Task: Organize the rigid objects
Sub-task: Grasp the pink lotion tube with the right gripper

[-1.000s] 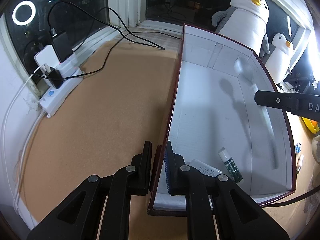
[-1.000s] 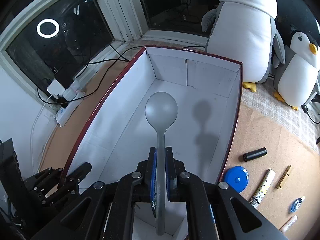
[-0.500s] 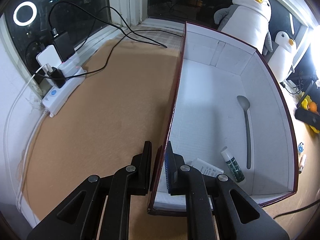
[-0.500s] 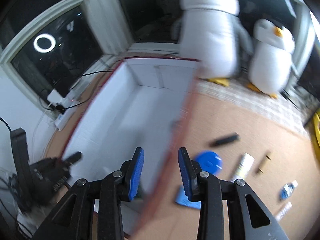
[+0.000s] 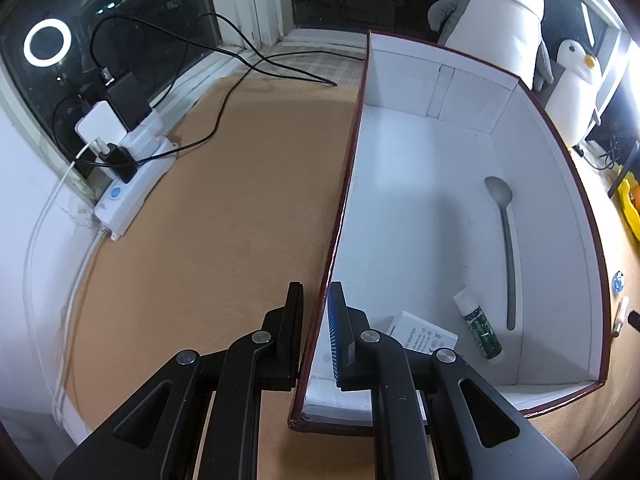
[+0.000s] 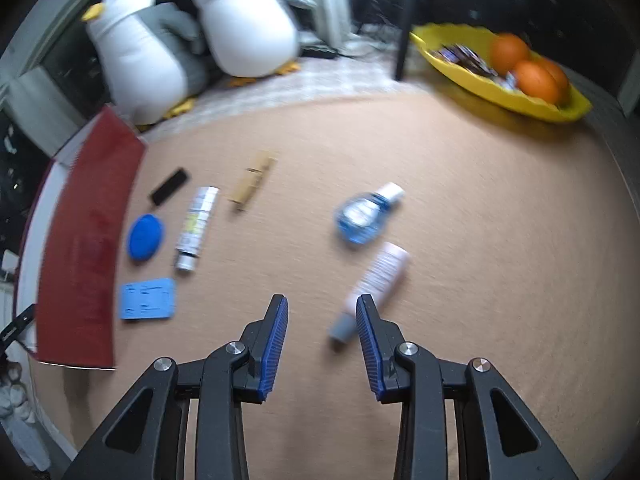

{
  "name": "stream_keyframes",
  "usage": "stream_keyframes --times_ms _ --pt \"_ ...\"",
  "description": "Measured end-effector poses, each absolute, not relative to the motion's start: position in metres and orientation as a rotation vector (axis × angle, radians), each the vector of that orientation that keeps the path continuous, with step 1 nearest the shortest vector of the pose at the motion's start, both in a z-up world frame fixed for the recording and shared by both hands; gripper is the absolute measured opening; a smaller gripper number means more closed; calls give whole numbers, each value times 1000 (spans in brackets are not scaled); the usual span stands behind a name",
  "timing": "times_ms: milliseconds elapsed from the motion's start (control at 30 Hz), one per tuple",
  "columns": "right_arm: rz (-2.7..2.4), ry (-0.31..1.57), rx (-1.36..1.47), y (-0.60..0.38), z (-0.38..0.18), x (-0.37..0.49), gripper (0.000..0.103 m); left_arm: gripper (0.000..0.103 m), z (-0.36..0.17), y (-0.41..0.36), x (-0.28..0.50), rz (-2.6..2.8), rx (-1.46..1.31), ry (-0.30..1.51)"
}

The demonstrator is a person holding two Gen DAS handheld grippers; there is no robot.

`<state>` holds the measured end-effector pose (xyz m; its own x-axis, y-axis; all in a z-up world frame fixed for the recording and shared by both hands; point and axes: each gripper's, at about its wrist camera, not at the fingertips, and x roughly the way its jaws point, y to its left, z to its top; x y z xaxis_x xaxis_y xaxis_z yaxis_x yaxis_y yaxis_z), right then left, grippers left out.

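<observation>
The left hand-held gripper [image 5: 316,328] pinched the box [image 5: 340,216] wall to steady it, spoon [image 5: 505,240] lying inside by the far wall, while the right hand-held gripper [image 6: 322,344], jaws just opened and empty, hovered over the bench [image 6: 480,280] beside a pink tube [image 6: 376,280], probably next.

So the tan bench [image 6: 460,240] has the red box [image 6: 88,240] on its left, a blue bottle [image 6: 362,216] and pink tube [image 6: 380,272] mid-bench, yellow bowl [image 6: 480,80] far right, and a power strip [image 5: 132,196] far left.
</observation>
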<state>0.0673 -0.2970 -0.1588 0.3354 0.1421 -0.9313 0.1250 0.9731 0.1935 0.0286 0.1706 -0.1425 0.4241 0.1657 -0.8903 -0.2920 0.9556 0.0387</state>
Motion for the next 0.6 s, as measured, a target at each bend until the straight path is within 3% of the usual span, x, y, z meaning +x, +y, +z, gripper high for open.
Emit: stream_keyframes --times_ms 600 --pt "58 1281 286 -320 -192 91 32 11 -145 159 39 360 -55 1156"
